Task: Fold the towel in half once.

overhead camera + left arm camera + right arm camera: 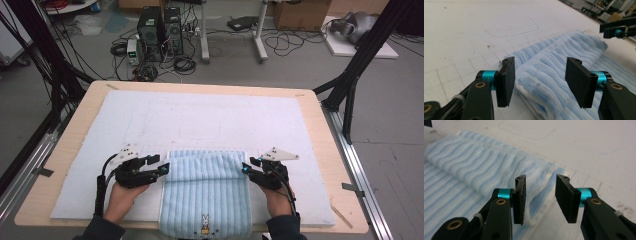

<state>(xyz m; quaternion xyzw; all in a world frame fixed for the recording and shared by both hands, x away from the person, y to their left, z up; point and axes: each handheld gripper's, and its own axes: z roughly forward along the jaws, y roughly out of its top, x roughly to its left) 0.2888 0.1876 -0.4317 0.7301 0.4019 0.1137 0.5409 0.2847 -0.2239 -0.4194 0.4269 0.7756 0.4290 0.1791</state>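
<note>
A light blue ribbed towel (207, 197) with a small rabbit picture lies at the near middle of the table. Its far part is folded back toward me in a thick roll (205, 165). At the roll's left end my left gripper (162, 165) is open. In the left gripper view the folded towel (554, 65) lies between the spread jaws of that gripper (539, 82), and the pads are clear of it. My right gripper (247, 167) is open at the roll's right end. In its own view this gripper (540, 197) has the blurred towel edge (474, 167) just beyond the pads.
A white padded mat (200, 115) covers most of the wooden table (320, 125). Beyond the far edge, computer towers (160, 30) and cables sit on the floor. Black frame struts (350, 85) stand at both sides of the table.
</note>
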